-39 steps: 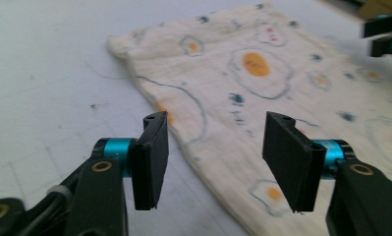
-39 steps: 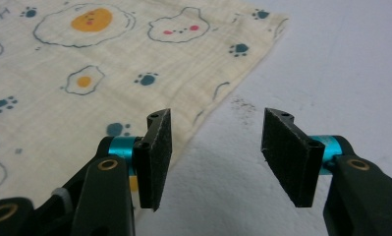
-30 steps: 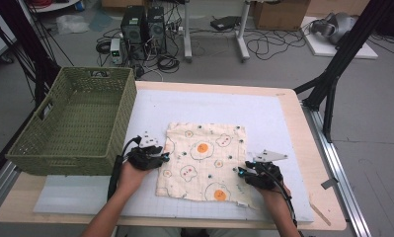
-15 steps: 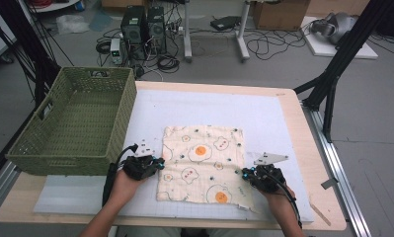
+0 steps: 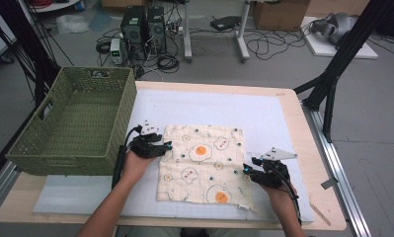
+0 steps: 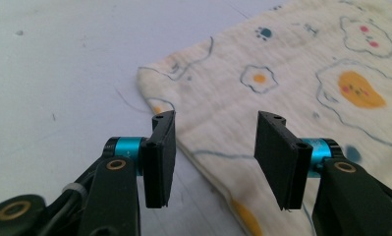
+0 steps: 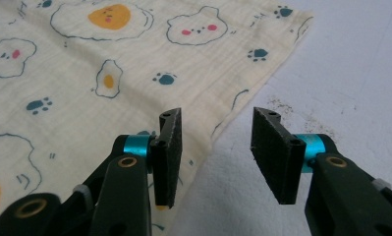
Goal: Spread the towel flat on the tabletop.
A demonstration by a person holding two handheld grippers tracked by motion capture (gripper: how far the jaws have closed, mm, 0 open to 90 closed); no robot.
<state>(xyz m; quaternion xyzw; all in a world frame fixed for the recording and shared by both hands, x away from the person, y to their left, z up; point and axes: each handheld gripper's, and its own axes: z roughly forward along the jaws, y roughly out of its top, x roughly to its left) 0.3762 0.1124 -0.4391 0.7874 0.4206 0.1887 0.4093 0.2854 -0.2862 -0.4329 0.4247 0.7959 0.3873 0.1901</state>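
A cream cloth (image 5: 199,163) printed with fried eggs, bears and paw prints lies flat on the white mat (image 5: 209,106). My left gripper (image 5: 161,147) sits low at the cloth's left edge, near its far corner. Its jaws have just been opening; in the left gripper view (image 6: 216,118) the cloth's (image 6: 282,64) hem runs under the gap and the pads do not press it. My right gripper (image 5: 248,173) is at the cloth's right edge, toward the near corner. Its jaws (image 7: 218,115) have also just been opening, and they straddle the cloth's (image 7: 134,54) edge without gripping it.
A green woven basket (image 5: 71,118) stands on the table's left side, close to my left hand. The wooden table edge (image 5: 308,123) borders the mat at the right. Computers, cables and black frame legs stand on the floor beyond.
My left gripper has moved away from the person along the cloth's left edge, after sitting nearer half a second ago. The right hand has hardly shifted. The cloth lies as before.
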